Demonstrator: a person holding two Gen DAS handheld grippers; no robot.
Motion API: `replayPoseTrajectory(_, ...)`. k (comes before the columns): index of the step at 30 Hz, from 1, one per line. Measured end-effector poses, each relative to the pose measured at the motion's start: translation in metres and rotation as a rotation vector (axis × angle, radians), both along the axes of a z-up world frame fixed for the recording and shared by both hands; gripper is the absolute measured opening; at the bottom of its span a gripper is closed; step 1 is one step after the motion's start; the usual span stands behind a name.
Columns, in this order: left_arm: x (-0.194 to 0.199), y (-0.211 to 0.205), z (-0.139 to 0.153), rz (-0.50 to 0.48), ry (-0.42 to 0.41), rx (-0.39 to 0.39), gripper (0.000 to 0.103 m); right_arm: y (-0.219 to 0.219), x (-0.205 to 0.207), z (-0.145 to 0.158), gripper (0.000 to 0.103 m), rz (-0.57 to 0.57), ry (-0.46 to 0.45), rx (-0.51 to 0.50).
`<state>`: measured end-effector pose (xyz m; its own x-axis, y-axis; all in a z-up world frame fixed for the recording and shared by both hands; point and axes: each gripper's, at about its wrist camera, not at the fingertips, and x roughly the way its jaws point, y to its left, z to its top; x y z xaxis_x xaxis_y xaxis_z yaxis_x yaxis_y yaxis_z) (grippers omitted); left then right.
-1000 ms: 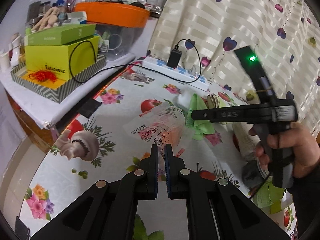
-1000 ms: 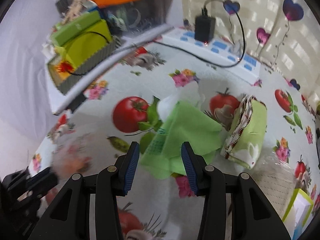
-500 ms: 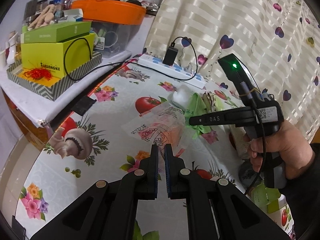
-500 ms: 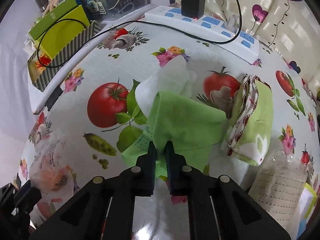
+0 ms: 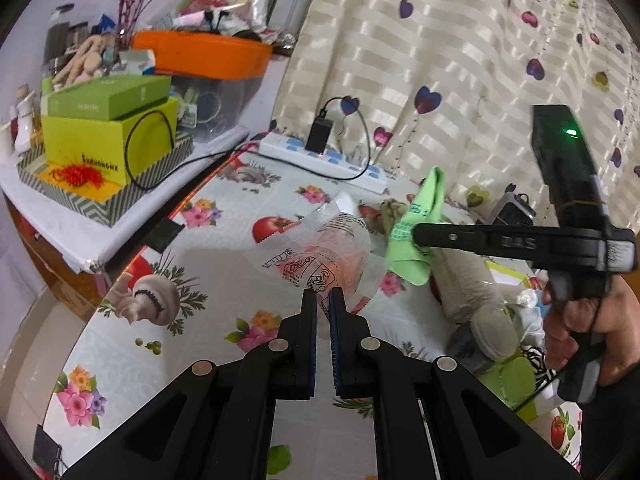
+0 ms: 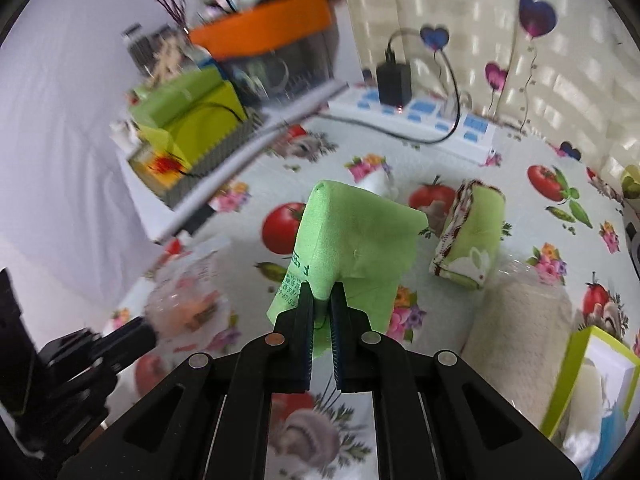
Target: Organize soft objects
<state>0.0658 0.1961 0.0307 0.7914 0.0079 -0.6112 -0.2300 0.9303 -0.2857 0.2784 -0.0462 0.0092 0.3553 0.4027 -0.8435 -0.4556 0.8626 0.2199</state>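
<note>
My right gripper (image 6: 322,294) is shut on a green cloth (image 6: 356,240) and holds it lifted off the table; the cloth (image 5: 418,224) also hangs from that gripper (image 5: 420,236) in the left wrist view. My left gripper (image 5: 323,300) is shut on the edge of a clear plastic bag with orange contents (image 5: 328,256), which rests on the table; the bag (image 6: 186,300) is blurred in the right wrist view. A folded green patterned towel (image 6: 470,232) and a white tissue (image 6: 376,182) lie on the table beyond the cloth.
A beige roll in plastic (image 6: 520,320) lies at the right, beside a green-edged box (image 6: 592,384). A white power strip (image 5: 324,158) with a charger lies along the curtain. Green boxes (image 5: 108,136) and an orange-lidded bin (image 5: 200,56) stand on the left shelf.
My right gripper closed on the green cloth and lifted it off the table, uncovering the white tissue. My left gripper stayed shut at the plastic bag.
</note>
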Motion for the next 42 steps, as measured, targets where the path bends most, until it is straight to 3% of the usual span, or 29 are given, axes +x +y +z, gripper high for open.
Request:
replayPoseTrajectory(13, -0.005, -0.058, 0.031, -0.126, -0.051, 0.044, 0.006, -0.060, -0.085, 0.052, 0.008, -0.060, -0.180, 0.138)
replayPoseTrajectory(26, 0.005, -0.115, 0.040, -0.254, -0.053, 0.072, 0.006, -0.111, -0.128, 0.058, 0.008, -0.145, -0.235, 0.150)
replayPoseTrajectory(42, 0.015, -0.148, 0.044, -0.322, -0.048, 0.095, 0.006, -0.140, -0.150, 0.055, 0.008, -0.202, -0.270, 0.141)
